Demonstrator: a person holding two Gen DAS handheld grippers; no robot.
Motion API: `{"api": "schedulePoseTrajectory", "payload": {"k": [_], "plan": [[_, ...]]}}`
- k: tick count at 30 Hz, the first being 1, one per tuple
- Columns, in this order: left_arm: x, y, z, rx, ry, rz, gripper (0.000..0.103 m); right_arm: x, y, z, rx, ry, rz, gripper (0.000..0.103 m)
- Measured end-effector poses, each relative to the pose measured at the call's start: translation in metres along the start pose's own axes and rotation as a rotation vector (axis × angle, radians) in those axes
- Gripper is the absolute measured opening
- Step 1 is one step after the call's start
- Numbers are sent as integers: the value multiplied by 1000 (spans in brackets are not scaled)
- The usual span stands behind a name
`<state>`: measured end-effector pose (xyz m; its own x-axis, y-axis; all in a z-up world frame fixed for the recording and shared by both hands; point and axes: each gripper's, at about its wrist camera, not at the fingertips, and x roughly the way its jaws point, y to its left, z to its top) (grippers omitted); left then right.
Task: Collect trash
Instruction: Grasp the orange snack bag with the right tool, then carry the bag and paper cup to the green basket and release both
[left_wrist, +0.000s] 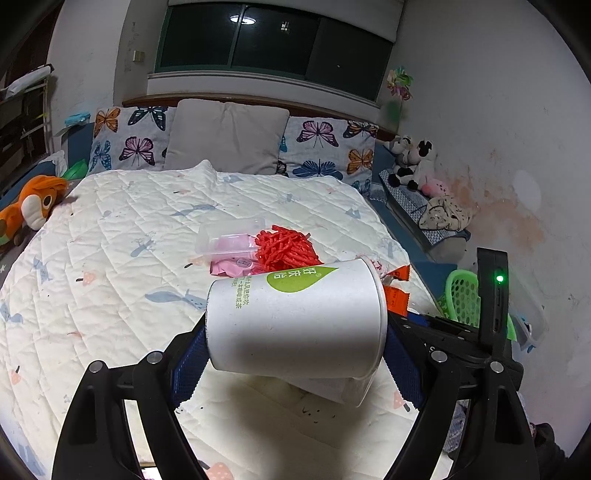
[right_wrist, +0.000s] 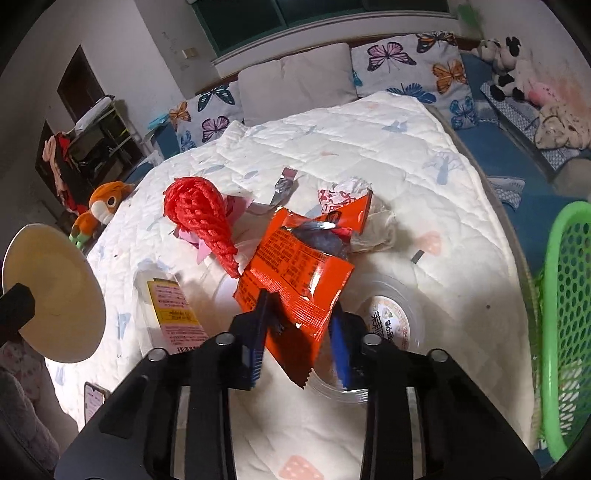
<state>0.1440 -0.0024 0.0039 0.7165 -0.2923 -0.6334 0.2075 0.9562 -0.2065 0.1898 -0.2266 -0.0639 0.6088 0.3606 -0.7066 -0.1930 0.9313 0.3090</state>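
While the left gripper (left_wrist: 295, 332) grasps a white paper cup (left_wrist: 295, 317) lying sideways between its wide-set jaws above the quilted bed (left_wrist: 110, 240), the right gripper (right_wrist: 301, 332) has apparently pinched the near corner of an orange wrapper (right_wrist: 295, 269) beside a green basket (right_wrist: 565, 295).

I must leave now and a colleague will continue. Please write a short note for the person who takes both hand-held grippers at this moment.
Left hand-held gripper: holds the white paper cup on its side, above the bed.
Right hand-held gripper: shut on the orange snack wrapper.
Green basket: at the right edge of the bed.
Done: two pieces picked up.
Left on the quilt: red net bag, clear lidded cup, clear box with yellow label, pink and crumpled wrappers. Whether the basket is the trash container is only my guess.
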Motion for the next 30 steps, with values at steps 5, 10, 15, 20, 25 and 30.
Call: {"api": "schedulePoseTrajectory", "payload": {"k": [5,10,15,20,25,30], "plan": [[5,-9,3,13,5,-11,81,-17,-1,-4,6,-34,12,17],[8,-23,7,38,7,-31,81,-46,-6,-6,10,-88,21,17],[12,-44,9,66,10,-65,81,-80,-17,-11,11,-142,6,17],[19,-72,11,103,19,-106,81,-114,-41,-19,30,-185,-46,17],[30,-110,13,154,34,-152,81,-140,-70,-28,55,-216,-133,17],[43,-149,15,189,56,-216,81,-163,-107,-45,99,-228,-233,17]]}}
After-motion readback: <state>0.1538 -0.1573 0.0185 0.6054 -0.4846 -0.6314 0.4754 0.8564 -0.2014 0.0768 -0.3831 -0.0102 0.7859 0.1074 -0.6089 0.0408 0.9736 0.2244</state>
